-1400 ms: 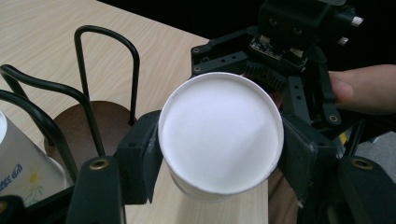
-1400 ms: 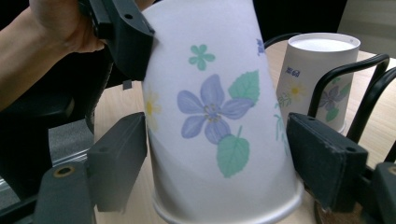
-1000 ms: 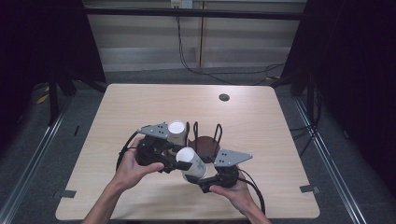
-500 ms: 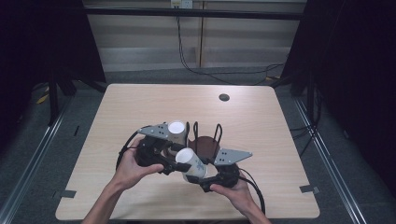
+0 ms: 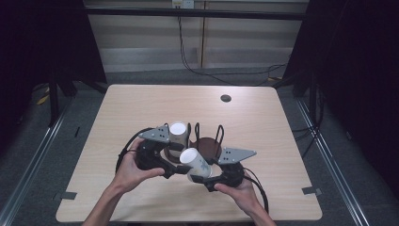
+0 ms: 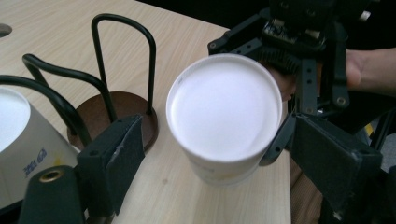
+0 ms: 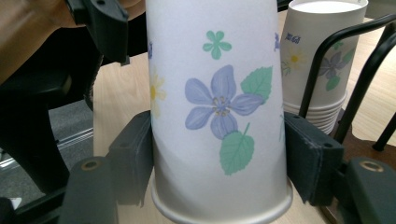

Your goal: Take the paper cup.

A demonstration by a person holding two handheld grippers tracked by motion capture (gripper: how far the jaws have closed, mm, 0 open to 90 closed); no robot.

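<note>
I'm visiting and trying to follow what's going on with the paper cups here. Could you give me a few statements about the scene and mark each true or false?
1. The right gripper clamps a flowered paper cup. True.
2. The left gripper squeezes that cup too. False: its jaws have just been opening and stand apart on either side of the cup.
3. A stack of cups stands by the wire holder. True.
4. The held cup stands upright on the table. False: it is lifted and tilted.
5. The holder's base is white. False: it is dark brown.
</note>
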